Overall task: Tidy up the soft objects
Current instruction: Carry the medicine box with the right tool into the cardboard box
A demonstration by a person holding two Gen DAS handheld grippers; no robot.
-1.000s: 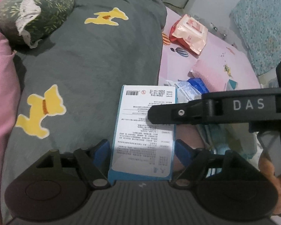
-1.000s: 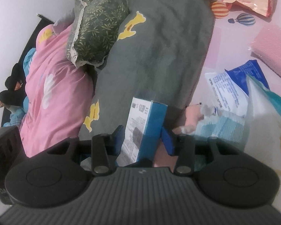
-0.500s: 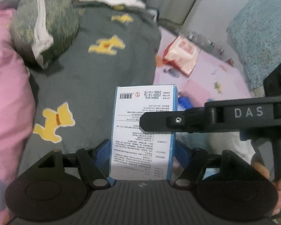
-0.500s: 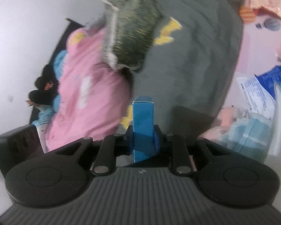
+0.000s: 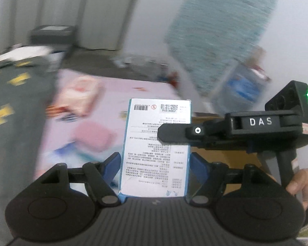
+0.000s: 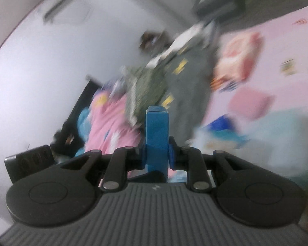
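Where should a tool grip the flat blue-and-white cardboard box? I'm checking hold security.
Across the narrow blue side faces of the flat blue-and-white cardboard box, near its lower end, coming end-on. The box is thin, so the faces lie parallel and close, as the right tool shows.

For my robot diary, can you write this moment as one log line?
left tongs: hold blue box by wide faces | right tongs: pinch its narrow sides | box: off the bed, between both

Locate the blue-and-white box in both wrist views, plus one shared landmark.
Left wrist: box at centre, white printed face toward the camera, between the left tongs, with the right tongs reaching in from the right.
Right wrist: box at centre, narrow blue edge on, clamped in the right tongs.
Shared landmark: pink pack on the bed.
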